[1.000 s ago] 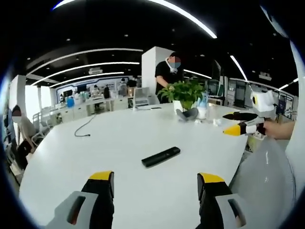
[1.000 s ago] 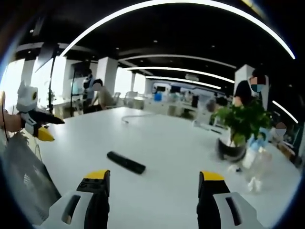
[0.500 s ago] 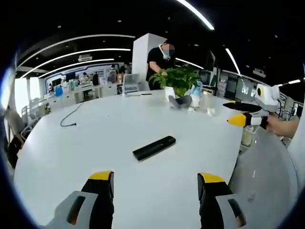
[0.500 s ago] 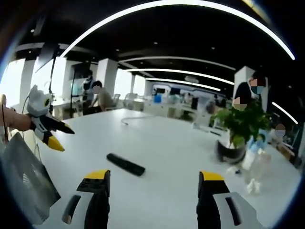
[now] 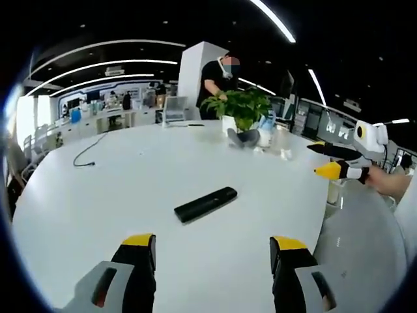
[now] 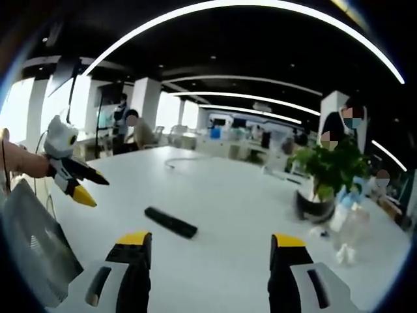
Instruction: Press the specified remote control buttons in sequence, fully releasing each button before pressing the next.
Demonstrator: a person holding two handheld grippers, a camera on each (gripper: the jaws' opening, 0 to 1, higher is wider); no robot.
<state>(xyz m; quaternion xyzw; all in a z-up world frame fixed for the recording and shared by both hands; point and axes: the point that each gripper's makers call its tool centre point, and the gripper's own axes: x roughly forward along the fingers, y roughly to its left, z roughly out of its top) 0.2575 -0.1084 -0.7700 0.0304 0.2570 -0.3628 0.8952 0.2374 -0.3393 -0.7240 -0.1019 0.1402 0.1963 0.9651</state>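
A black remote control (image 5: 205,203) lies flat on the white table (image 5: 98,195), ahead of my left gripper (image 5: 213,251), whose jaws stand open and hold nothing. The remote (image 6: 171,222) also lies ahead and a little left of my right gripper (image 6: 207,248), which is open and empty too. The right gripper (image 5: 331,160) enters the left gripper view from the right, above the table's edge. Held by a hand, the left gripper (image 6: 79,184) enters the right gripper view from the left. Neither gripper touches the remote.
A potted green plant (image 5: 241,114) stands at the far side with a dark object and clear bottles (image 6: 348,225) beside it. A cable (image 5: 88,153) lies far left on the table. People stand and sit in the office behind. A grey surface (image 6: 29,241) sits low left.
The left gripper has moved forward over the table towards the remote, which now looks nearer. In the right gripper view the left gripper has come further in from the left.
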